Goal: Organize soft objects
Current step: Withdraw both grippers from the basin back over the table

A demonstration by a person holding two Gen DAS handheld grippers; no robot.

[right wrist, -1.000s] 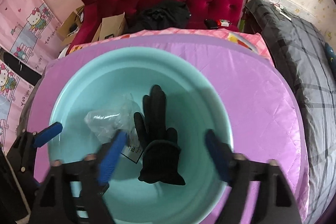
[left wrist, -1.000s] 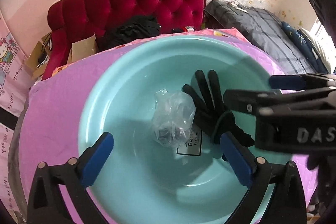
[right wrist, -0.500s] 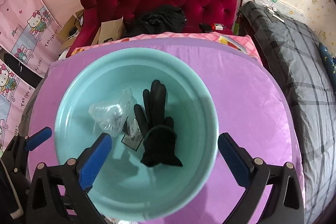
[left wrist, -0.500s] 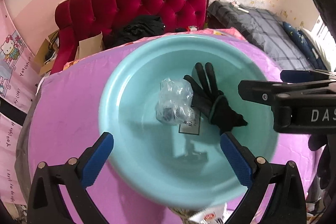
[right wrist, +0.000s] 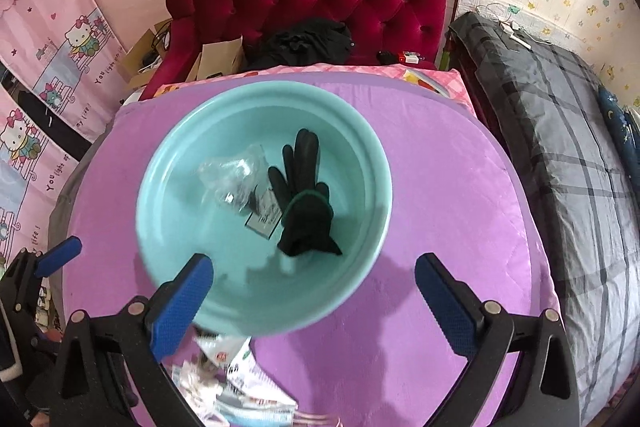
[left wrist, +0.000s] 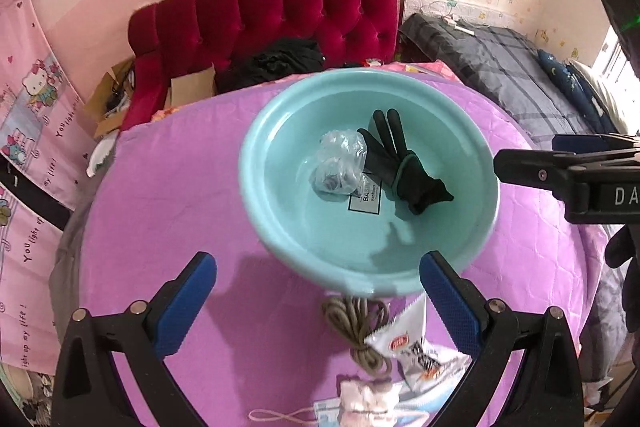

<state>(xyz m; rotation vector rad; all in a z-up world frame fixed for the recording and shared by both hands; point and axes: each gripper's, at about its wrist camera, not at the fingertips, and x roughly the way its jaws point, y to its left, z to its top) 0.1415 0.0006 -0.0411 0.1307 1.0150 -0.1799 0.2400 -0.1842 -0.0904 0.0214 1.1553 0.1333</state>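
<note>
A teal basin [left wrist: 280, 227] [right wrist: 160, 251] stands on the purple tablecloth. In it lie a black glove [left wrist: 404, 167] [right wrist: 306, 211] and a clear plastic packet [left wrist: 340, 163] [right wrist: 232, 175] with a label card. My left gripper [left wrist: 318, 301] is open and empty, above the cloth before the basin's near rim. My right gripper [right wrist: 314, 303] is open and empty, over the basin's near right rim; it shows at the right of the left wrist view [left wrist: 560, 167]. A coiled beige rope [left wrist: 356, 327], a snack packet [left wrist: 416, 347], a pink pouch [left wrist: 368, 399] and face masks lie near the table's front edge.
The purple tablecloth [left wrist: 168, 211] [right wrist: 452, 211] covers a round table. A red tufted sofa [left wrist: 280, 15] with black clothes and cardboard boxes stands behind. A bed with a grey plaid blanket [right wrist: 560, 131] is at the right.
Both grippers have pulled back and up from the basin. The basin looks smaller and farther, and the rope, snack packet and pouch have come into view at the front.
</note>
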